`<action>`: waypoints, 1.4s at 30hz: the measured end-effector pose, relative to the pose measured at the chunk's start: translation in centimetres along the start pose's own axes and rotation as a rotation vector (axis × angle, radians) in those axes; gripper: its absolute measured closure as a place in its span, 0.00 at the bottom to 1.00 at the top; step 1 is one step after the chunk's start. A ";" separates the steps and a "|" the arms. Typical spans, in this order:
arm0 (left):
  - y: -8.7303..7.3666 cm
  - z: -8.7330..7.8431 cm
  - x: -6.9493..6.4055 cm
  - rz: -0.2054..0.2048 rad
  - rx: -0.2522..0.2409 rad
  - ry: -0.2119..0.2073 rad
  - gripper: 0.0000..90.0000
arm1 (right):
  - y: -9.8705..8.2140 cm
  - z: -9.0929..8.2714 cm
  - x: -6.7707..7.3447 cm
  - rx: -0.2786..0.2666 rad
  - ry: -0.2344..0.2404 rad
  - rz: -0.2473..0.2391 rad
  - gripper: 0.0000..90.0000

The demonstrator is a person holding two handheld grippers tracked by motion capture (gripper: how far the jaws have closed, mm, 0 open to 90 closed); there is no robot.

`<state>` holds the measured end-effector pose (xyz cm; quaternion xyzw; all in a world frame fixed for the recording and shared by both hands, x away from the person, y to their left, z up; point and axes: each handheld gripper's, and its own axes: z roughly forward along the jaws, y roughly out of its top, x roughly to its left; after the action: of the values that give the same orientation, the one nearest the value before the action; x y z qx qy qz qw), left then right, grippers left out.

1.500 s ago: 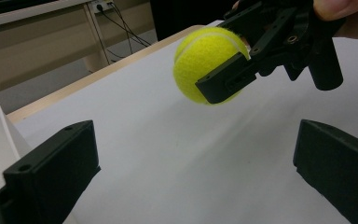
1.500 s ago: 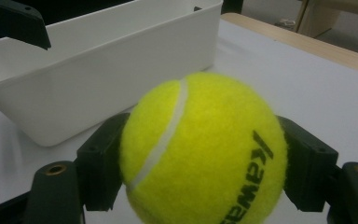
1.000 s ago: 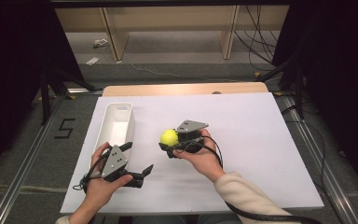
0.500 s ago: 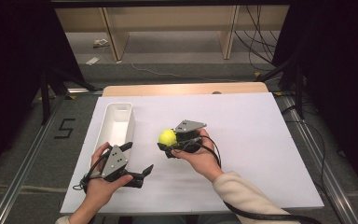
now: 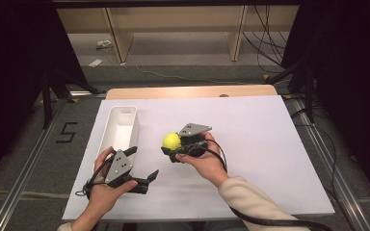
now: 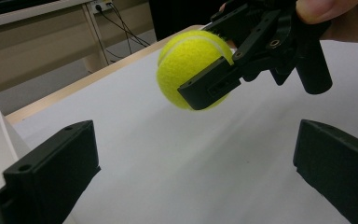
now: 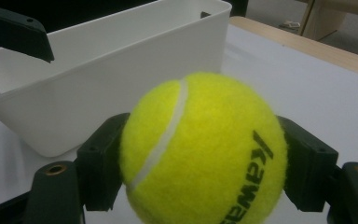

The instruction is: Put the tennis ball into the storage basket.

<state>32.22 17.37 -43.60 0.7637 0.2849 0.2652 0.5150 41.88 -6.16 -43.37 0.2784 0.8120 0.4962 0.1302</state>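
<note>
At mid-table, the right gripper point(image 5: 172, 144) is clamping a yellow tennis ball point(image 5: 171, 140) between its two jaws and holding it clear of the white table point(image 5: 250, 125) (the ball's black lettering is facing the right gripper view). The long white bin point(image 5: 120, 126) is sitting just left of the ball, near the table's left edge. The left gripper point(image 5: 147, 177) is hovering at the near left, jaws spread wide and grasping nothing.

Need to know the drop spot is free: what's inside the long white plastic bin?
The long white plastic bin looks empty in the high view: bare white floor. Its near end is hidden behind the left gripper, so that part can't be checked.
</note>
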 end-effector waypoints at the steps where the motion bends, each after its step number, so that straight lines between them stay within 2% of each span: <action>1: 0.0 0.0 0.0 0.000 0.000 0.000 0.00 | 0.0 0.0 0.0 0.000 0.000 0.001 0.30; 23: 0.0 0.0 -0.1 0.000 0.001 -0.002 0.00 | 0.7 0.5 0.4 -0.005 0.016 0.007 0.30; 42: 0.0 0.0 -0.2 0.001 0.001 -0.008 0.00 | 2.1 1.1 0.6 0.002 0.017 -0.020 0.30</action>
<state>32.13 17.24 -43.60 0.7651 0.2827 0.2623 0.5156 42.56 -4.29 -42.02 0.2662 0.8163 0.4964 0.1281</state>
